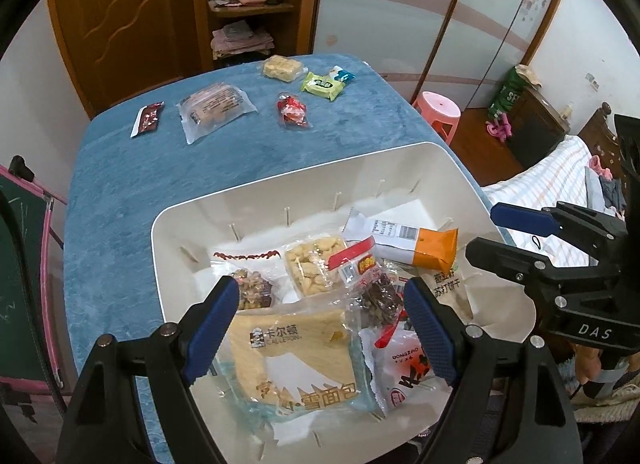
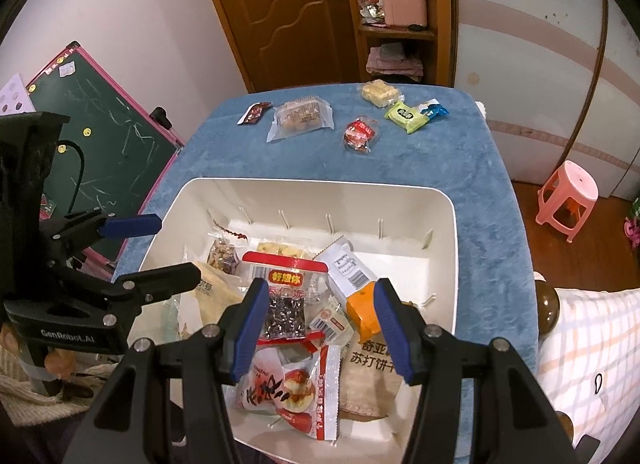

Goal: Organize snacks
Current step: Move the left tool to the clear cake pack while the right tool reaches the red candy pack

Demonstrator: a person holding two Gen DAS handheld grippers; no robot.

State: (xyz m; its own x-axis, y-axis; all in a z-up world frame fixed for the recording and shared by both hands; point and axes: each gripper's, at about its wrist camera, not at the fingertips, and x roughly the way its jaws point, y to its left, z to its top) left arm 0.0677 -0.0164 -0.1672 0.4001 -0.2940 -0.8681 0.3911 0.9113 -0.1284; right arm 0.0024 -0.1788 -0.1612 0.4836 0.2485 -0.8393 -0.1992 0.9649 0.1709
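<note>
Hovering over the white bin point(image 1: 168, 248), both grippers, left point(image 1: 320, 328) and right point(image 2: 320, 328), hold nothing, fingers parted. Six snack packets point(image 1: 212, 107) lie on the blue desk point(image 1: 120, 191); several more fill the bin.

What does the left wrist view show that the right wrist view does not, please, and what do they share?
Only the left wrist view shows the bed and the dark cabinet. Only the right wrist view shows the green chalkboard's face. Both show the white bin of snacks, the blue tablecloth, six loose snacks beyond it, the pink stool and both open tools.
</note>
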